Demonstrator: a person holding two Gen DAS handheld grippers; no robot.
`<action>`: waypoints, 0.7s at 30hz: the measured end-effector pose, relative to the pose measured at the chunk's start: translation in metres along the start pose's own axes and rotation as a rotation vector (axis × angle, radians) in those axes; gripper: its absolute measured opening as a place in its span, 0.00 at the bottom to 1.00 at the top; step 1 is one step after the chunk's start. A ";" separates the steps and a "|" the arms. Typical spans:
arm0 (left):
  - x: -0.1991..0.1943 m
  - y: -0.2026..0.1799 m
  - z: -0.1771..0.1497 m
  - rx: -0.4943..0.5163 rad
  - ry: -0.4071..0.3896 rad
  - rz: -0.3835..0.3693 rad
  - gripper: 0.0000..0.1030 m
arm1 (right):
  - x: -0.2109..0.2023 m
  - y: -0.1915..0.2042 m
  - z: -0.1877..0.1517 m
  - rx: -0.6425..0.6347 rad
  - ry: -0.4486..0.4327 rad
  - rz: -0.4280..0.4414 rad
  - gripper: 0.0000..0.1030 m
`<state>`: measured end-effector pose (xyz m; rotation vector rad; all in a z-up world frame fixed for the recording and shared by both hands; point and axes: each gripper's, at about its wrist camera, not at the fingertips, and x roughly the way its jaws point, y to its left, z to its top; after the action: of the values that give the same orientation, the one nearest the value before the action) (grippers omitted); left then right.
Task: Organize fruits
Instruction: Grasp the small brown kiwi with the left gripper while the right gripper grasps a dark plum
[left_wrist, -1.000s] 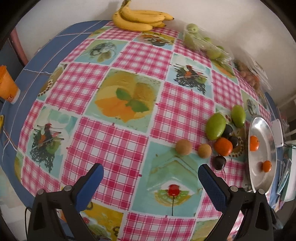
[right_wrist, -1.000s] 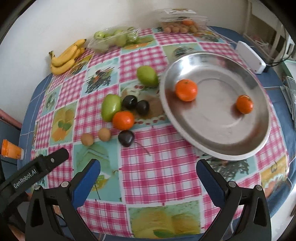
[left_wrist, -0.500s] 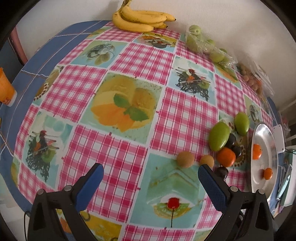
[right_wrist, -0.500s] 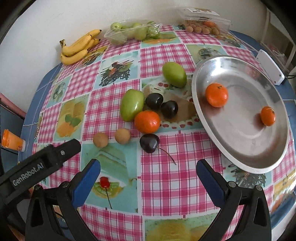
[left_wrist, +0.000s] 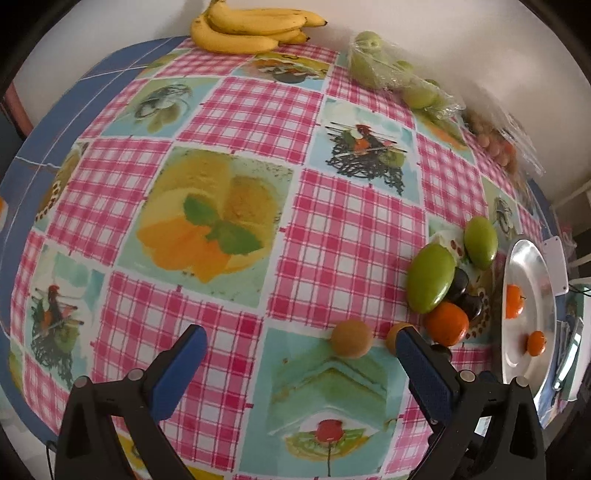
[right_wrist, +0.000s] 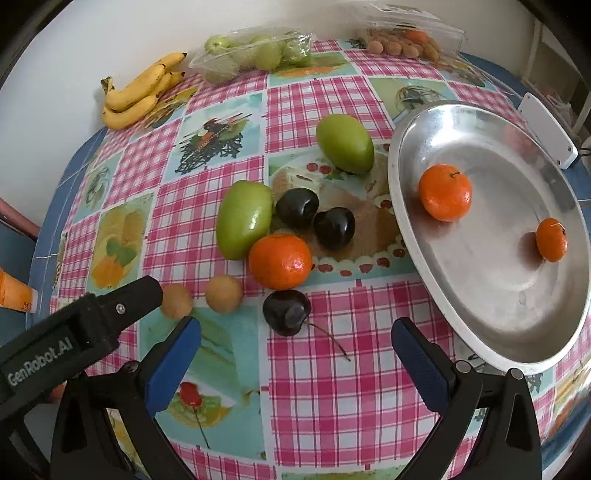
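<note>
Loose fruit lies on a checked tablecloth: two green mangoes (right_wrist: 243, 218) (right_wrist: 345, 143), an orange mandarin (right_wrist: 280, 260), three dark cherries (right_wrist: 287, 311) (right_wrist: 297, 206) (right_wrist: 334, 228) and two small tan fruits (right_wrist: 224, 294) (right_wrist: 176, 300). A silver plate (right_wrist: 480, 314) at the right holds two mandarins (right_wrist: 445, 192) (right_wrist: 551, 239). My right gripper (right_wrist: 295, 352) is open, just in front of the nearest cherry. My left gripper (left_wrist: 301, 358) is open too, its right finger (left_wrist: 417, 358) beside a tan fruit (left_wrist: 351, 338); its body (right_wrist: 74, 336) shows at the left in the right wrist view.
Bananas (right_wrist: 138, 94), a bag of green fruit (right_wrist: 255, 53) and a clear box of small fruit (right_wrist: 406, 40) line the wall. A white device (right_wrist: 546, 129) lies behind the plate. An orange cup (right_wrist: 13, 295) stands at the left table edge.
Both grippers have moved forward toward the loose fruit, which now appears larger and closer. The right gripper has drifted left, away from the plate. Nothing was gripped.
</note>
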<state>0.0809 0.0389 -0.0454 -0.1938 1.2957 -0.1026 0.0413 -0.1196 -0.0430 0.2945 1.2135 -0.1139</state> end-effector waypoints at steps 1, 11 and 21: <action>0.001 -0.001 0.001 0.001 0.000 -0.003 1.00 | 0.001 0.000 0.001 0.001 0.000 0.001 0.95; 0.017 -0.006 0.000 0.012 0.033 -0.043 0.84 | 0.008 0.002 0.003 -0.017 0.005 -0.008 0.62; 0.020 -0.011 0.002 0.033 0.048 -0.058 0.69 | 0.009 0.005 0.005 -0.048 -0.007 -0.019 0.47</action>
<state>0.0883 0.0246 -0.0620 -0.2016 1.3360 -0.1793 0.0505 -0.1157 -0.0490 0.2401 1.2104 -0.1022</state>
